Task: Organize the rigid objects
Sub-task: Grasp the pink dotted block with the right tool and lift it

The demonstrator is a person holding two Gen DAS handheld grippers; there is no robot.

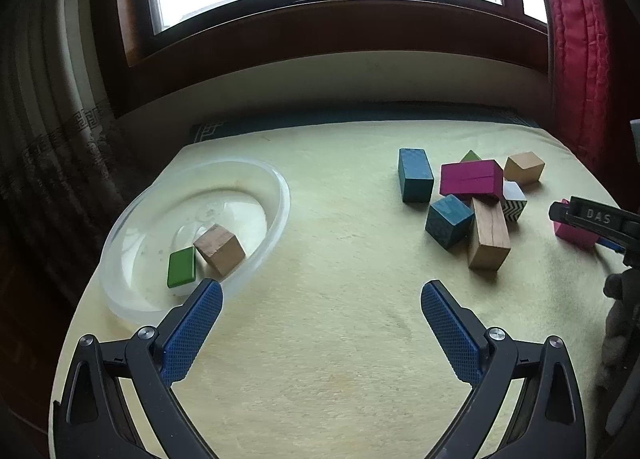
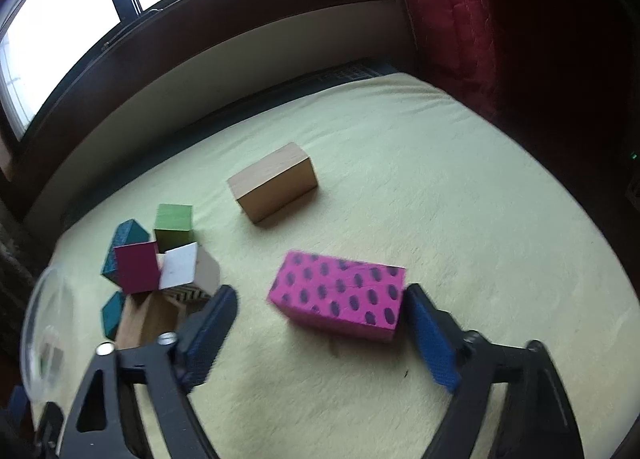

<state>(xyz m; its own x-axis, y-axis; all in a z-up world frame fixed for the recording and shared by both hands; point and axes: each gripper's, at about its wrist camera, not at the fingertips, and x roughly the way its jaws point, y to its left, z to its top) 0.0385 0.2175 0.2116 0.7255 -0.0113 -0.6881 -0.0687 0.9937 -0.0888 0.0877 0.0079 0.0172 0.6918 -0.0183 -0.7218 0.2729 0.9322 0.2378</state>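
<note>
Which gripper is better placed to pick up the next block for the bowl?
Right. The right gripper is open around the pink dotted block, one pad beside its end. The left gripper is open over bare cloth near the bowl, away from the pile.

A bowl (image 1: 276, 195) is set on the left of the tabletop (image 1: 340, 259), with two blocks (image 1: 219, 249) lying side by side in it. A heap of blocks (image 1: 472, 199) is gathered well to the right. Further right, a single block (image 2: 338, 299) is placed between the right tool's fingers (image 2: 432, 339). Behind it another block (image 2: 274, 187) is laid alone.
</note>
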